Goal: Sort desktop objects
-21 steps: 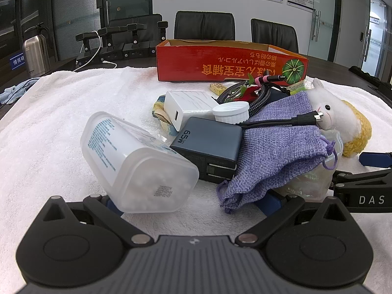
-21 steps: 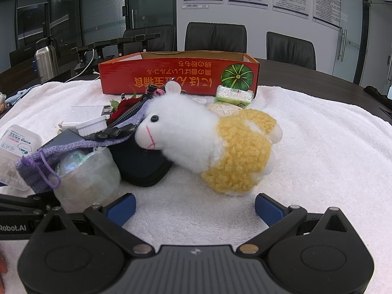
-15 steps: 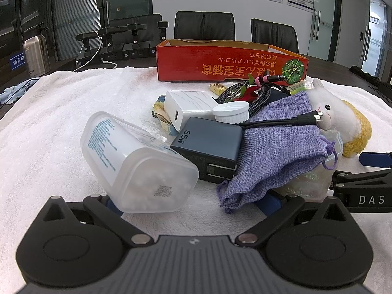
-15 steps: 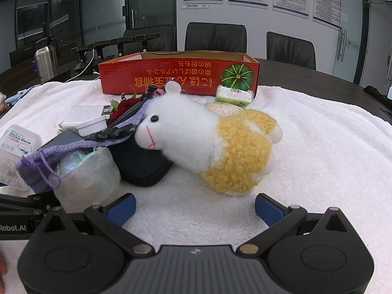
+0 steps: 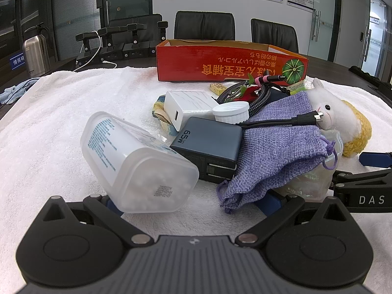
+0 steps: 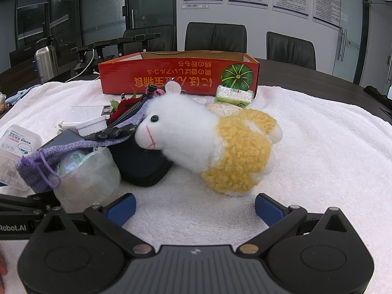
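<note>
A pile of desk objects lies on a white towel (image 5: 49,127). In the left wrist view a translucent plastic box (image 5: 137,164) lies tilted, beside a dark 65W charger (image 5: 208,144), a white charger (image 5: 188,107), a white cap (image 5: 230,112), braided cables (image 5: 259,93) and a purple cloth pouch (image 5: 276,152). My left gripper (image 5: 191,203) is open and empty, its tips partly hidden behind the box and the pouch. In the right wrist view a white and yellow plush sheep (image 6: 213,144) lies just beyond my right gripper (image 6: 196,205), which is open and empty.
A red cardboard box (image 5: 230,63) stands open at the back of the towel; it also shows in the right wrist view (image 6: 178,76). A crinkled clear bag (image 6: 85,176), a dark zip case (image 6: 144,166) and a green packet (image 6: 232,95) lie nearby. Chairs stand behind the table.
</note>
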Available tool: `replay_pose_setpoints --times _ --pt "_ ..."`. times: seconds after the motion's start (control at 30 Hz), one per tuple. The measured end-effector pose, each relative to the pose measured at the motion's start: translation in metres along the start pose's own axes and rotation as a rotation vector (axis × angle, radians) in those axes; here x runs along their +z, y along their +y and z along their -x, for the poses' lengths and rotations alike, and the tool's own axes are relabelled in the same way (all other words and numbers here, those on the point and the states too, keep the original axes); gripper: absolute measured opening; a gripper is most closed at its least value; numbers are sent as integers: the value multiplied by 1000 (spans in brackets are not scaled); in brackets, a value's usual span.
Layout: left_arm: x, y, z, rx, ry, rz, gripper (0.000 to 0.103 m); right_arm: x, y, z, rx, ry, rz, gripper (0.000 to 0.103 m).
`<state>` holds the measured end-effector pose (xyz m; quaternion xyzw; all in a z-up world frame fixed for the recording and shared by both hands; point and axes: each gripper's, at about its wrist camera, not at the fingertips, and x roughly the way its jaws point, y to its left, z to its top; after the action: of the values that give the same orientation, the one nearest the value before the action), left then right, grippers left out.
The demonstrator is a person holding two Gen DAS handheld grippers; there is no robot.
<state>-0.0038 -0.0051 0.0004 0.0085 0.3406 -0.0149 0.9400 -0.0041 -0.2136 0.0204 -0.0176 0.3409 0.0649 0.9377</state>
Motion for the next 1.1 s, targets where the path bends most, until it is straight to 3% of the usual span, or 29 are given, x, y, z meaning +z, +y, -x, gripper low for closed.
replay_pose_setpoints --times 1.1 --pt "0 4 7 -14 -15 17 103 0 3 0 -3 0 6 103"
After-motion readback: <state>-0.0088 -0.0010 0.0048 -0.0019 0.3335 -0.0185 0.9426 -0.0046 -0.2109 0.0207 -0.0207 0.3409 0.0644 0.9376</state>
